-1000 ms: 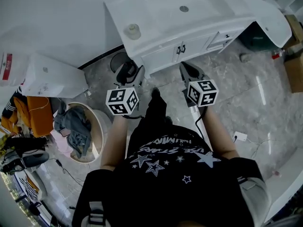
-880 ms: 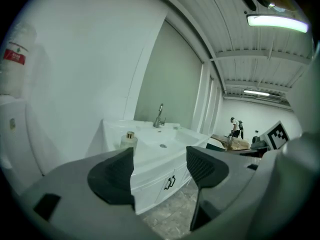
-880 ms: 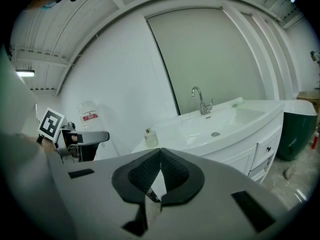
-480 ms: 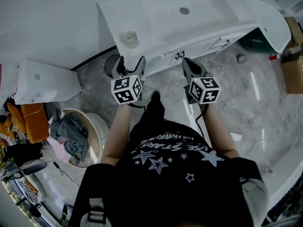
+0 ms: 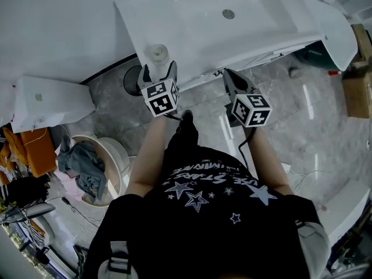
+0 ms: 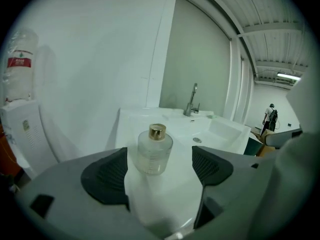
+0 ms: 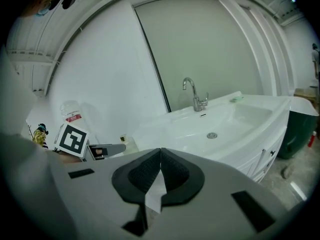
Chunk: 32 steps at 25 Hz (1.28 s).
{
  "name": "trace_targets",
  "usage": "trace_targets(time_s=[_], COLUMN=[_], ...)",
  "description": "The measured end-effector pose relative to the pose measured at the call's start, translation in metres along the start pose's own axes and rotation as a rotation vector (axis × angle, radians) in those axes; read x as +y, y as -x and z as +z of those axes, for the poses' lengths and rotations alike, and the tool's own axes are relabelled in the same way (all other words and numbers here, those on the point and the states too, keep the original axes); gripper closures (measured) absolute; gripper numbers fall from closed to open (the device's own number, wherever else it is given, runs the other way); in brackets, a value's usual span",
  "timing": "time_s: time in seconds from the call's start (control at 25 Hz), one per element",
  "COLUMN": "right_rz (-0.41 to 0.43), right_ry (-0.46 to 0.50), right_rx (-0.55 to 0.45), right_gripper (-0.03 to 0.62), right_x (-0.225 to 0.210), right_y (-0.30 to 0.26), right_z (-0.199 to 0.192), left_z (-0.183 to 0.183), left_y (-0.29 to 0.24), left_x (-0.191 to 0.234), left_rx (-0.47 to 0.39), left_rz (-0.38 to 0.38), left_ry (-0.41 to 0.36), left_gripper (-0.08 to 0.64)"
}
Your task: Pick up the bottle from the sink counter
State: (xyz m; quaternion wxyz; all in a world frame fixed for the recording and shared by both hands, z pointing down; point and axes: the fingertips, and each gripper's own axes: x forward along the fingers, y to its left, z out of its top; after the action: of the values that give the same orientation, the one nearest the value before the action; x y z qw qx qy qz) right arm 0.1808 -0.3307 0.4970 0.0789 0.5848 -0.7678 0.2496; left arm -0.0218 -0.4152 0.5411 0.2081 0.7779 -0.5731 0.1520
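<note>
On the far left a white box-like unit (image 5: 49,100) ran off the picture's edge, and near it a round basket (image 5: 120,156) held a slumped grey cloth (image 5: 87,161). The left gripper (image 5: 158,73) was up at the corner of the white sink counter (image 5: 192,36), its jaws opening. From overhead it hid the lower part of the glass bottle (image 5: 157,54), which stood on that corner. The left gripper view showed the gold-capped bottle (image 6: 155,151) upright between the spreading pads (image 6: 107,176), with a gap at each side, though it may have stood slightly ahead of them. The faucet (image 6: 191,100) showed there but was cut off overhead. Further right, the right gripper (image 5: 235,81) hung below the counter's front edge, jaws pressed together on nothing.

A second before, the left gripper had been lower and clear of the counter, with the whole bottle in sight. It had since risen to the bottle. The right gripper had barely shifted.
</note>
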Motion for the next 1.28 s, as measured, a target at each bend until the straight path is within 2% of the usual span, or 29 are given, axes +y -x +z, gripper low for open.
trace_targets(time_s=[0.48, 0.64, 0.76, 1.24, 1.28], right_rz=[-0.011, -0.020, -0.025, -0.028, -0.028], right_ry=[-0.018, -0.024, -0.032, -0.052, -0.053], right_rx=[0.023, 0.027, 0.029, 0.035, 0.034], right_gripper=[0.586, 0.586, 0.586, 0.586, 0.586], right_x=[-0.003, -0.011, -0.014, -0.014, -0.014], right_y=[-0.022, -0.023, -0.024, -0.030, -0.030], right_z=[0.002, 0.003, 0.003, -0.002, -0.002], left_z=[-0.004, 0.000, -0.003, -0.018, -0.019], left_y=[-0.042, -0.051, -0.059, -0.071, -0.071], left_x=[0.008, 0.003, 0.003, 0.024, 0.025], left_rx=[0.066, 0.043, 0.091, 0.270, 0.274], left_rz=[0.096, 0.107, 0.122, 0.270, 0.275], left_ry=[-0.040, -0.035, -0.033, -0.009, -0.014], left_gripper=[0.175, 0.175, 0.175, 0.181, 0.198])
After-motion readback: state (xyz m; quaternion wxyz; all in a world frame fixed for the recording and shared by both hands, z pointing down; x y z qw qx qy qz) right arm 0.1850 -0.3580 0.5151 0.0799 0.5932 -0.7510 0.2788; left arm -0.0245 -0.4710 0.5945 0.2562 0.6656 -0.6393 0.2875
